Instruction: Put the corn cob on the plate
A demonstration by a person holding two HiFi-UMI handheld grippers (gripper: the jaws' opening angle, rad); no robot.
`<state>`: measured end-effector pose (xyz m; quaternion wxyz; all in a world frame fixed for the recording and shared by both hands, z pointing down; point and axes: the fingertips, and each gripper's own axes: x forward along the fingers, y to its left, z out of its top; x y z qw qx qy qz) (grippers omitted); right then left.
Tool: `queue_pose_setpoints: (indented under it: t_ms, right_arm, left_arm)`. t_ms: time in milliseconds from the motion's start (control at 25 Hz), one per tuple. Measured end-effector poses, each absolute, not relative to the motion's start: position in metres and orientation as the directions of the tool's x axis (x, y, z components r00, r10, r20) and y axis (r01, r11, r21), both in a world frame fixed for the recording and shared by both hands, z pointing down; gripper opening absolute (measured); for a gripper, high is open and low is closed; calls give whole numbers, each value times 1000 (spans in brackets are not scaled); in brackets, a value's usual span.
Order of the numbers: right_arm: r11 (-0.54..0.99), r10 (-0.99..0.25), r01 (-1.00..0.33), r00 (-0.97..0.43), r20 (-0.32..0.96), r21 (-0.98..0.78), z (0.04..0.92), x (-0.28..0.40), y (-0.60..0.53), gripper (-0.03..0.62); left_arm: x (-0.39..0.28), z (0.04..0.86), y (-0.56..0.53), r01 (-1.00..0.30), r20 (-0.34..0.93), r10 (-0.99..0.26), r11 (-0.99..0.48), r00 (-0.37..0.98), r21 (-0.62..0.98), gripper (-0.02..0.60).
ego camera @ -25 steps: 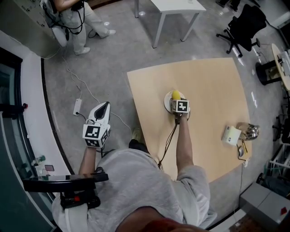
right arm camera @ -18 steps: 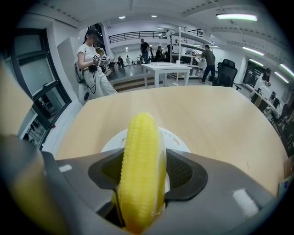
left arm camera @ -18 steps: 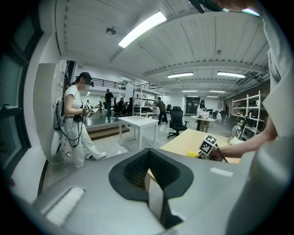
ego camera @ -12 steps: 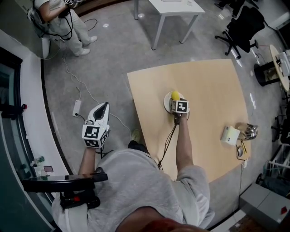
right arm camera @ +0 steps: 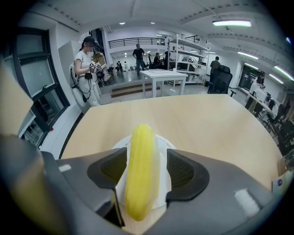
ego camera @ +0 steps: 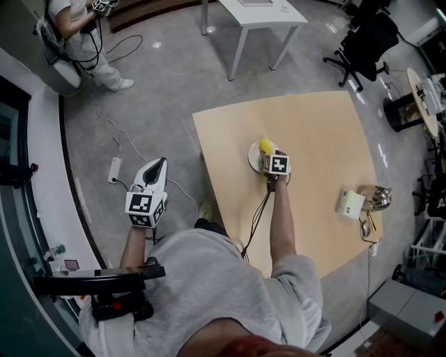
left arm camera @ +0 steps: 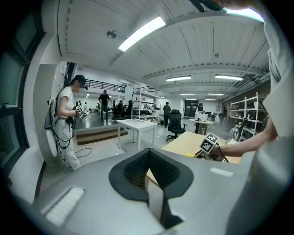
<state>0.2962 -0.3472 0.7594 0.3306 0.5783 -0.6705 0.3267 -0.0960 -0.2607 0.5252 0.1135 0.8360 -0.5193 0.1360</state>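
A yellow corn cob (ego camera: 265, 146) lies on a small white plate (ego camera: 254, 157) near the middle of the wooden table (ego camera: 313, 118). My right gripper (ego camera: 269, 155) reaches down over the plate from the near side. In the right gripper view the corn cob (right arm camera: 141, 170) lies lengthwise between the wide-set jaws of the right gripper (right arm camera: 146, 179) on the plate (right arm camera: 161, 149), with a gap beside the right pad. My left gripper (ego camera: 157, 167) is held off the table's left side above the floor. In its own view the left gripper (left arm camera: 149, 181) has its jaws together and empty.
A white box (ego camera: 350, 203) and a shiny metal object (ego camera: 377, 198) sit near the table's right edge. A power strip (ego camera: 113, 169) and cables lie on the floor at left. A white table (ego camera: 258, 10), an office chair (ego camera: 368, 38) and a person (ego camera: 73, 31) stand farther off.
Both grippers and the corn cob keep their places. The person at the top left has shifted a little and the head view has drifted slightly.
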Motion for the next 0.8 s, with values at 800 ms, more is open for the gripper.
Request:
queue_pose_setpoints:
  t_ms: [800]
  right_arm:
    - [62,-766,-997,-73,639,-40,657,285,-263,250]
  left_arm:
    - [-68,505,-228,-829,261,-794,-558,549,47,18]
